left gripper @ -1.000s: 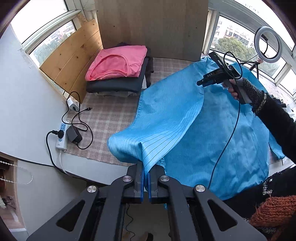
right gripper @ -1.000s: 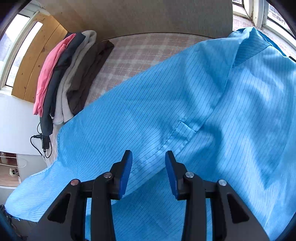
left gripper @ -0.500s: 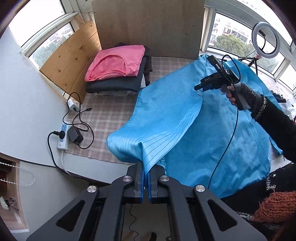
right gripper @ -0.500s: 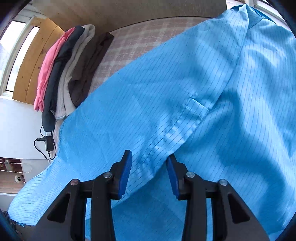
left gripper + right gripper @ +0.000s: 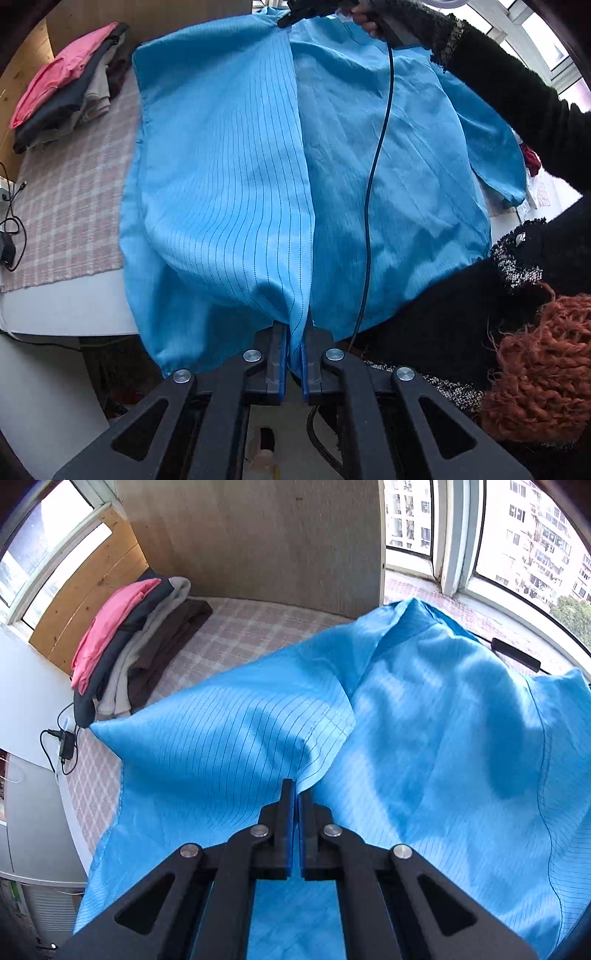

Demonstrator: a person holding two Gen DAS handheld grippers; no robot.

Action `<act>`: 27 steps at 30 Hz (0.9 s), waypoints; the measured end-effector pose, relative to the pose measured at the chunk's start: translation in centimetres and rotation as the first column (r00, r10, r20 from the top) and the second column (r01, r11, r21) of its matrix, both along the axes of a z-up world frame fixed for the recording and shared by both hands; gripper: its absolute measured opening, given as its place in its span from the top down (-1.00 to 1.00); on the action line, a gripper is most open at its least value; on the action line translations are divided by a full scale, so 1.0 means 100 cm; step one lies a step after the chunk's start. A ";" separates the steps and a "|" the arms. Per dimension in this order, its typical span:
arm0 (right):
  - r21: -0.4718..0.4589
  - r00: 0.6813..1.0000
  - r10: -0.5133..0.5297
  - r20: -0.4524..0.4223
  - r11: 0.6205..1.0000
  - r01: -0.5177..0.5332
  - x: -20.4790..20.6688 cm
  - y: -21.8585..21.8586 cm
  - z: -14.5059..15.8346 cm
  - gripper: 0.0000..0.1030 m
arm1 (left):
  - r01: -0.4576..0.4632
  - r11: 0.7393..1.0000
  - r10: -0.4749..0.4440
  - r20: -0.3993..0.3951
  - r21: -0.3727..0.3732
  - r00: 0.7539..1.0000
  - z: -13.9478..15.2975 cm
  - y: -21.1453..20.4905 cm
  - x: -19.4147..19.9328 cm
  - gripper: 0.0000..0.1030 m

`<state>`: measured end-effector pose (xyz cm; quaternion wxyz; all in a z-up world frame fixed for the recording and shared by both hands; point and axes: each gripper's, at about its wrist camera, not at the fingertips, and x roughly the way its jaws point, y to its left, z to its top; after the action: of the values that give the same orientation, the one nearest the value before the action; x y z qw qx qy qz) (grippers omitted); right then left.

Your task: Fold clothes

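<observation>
Holding: blue garment [image 5: 229,177], folded over itself on desk [image 5: 66,306].
L gripper [image 5: 293,363]: jaws opening, hem between.
R gripper [image 5: 296,827]: clamped on fold edge.

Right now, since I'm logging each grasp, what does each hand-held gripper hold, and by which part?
Both hold the blue striped garment: the left hand-held gripper, opening, at its near hem; the right hand-held gripper pinches the folded edge farther up.

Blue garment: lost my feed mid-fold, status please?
Left gripper opening, blue garment hem between its jaws. Right gripper shut on folded edge. Nothing blocking; folded stack sits apart.
</observation>
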<state>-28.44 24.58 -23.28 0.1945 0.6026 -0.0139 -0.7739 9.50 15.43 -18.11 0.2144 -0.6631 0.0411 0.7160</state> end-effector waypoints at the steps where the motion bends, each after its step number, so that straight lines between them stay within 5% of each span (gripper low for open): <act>1: 0.028 0.997 0.027 0.075 0.999 -0.029 0.007 0.003 -0.017 0.89 | 0.004 1.000 -0.005 0.040 0.024 0.999 -0.014 0.007 0.007 0.77; 3: 0.090 0.982 0.088 0.166 0.991 -0.104 0.022 0.002 -0.041 0.89 | 0.000 0.998 -0.004 0.077 0.056 0.997 -0.027 0.010 0.025 0.67; 7: 0.115 0.988 0.136 0.075 0.983 -0.144 0.035 -0.001 -0.021 0.78 | -0.167 0.983 0.163 0.055 0.071 0.985 -0.017 -0.038 0.045 0.43; 9: 0.106 0.985 0.158 0.065 0.981 -0.164 0.035 -0.007 -0.014 0.60 | -0.289 0.956 0.288 0.023 0.054 0.957 -0.012 -0.070 0.048 0.38; 12: 0.132 0.979 0.198 0.052 0.970 -0.203 0.039 -0.022 -0.013 0.60 | -0.394 0.916 0.396 -0.009 0.080 0.918 -0.007 -0.098 0.043 0.37; 21: 0.169 0.952 0.294 0.081 0.937 -0.304 0.049 -0.058 -0.031 0.60 | -0.398 0.913 0.399 0.008 0.093 0.917 -0.067 -0.094 -0.003 0.28; 22: 0.173 0.951 0.299 0.082 0.935 -0.309 0.049 -0.060 -0.032 0.60 | -0.398 0.912 0.398 0.021 0.100 0.917 -0.072 -0.092 -0.006 0.38; 23: 0.174 0.950 0.303 0.077 0.934 -0.312 0.049 -0.060 -0.031 0.60 | -0.399 0.911 0.397 0.036 0.103 0.917 -0.075 -0.091 -0.006 0.81; 24: 0.177 0.948 0.309 0.071 0.932 -0.317 0.048 -0.060 -0.030 0.60 | -0.400 0.910 0.397 0.051 0.106 0.917 -0.078 -0.090 -0.007 1.00; 27: 0.192 0.944 0.324 0.059 0.924 -0.330 0.046 -0.060 -0.028 0.60 | -0.393 0.908 0.393 0.031 0.148 0.919 -0.049 -0.089 0.004 0.99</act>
<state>-23.83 18.61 -26.07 0.2594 0.6228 0.1616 -0.7202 9.95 6.55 -23.01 0.1157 -0.6399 -0.1474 0.7453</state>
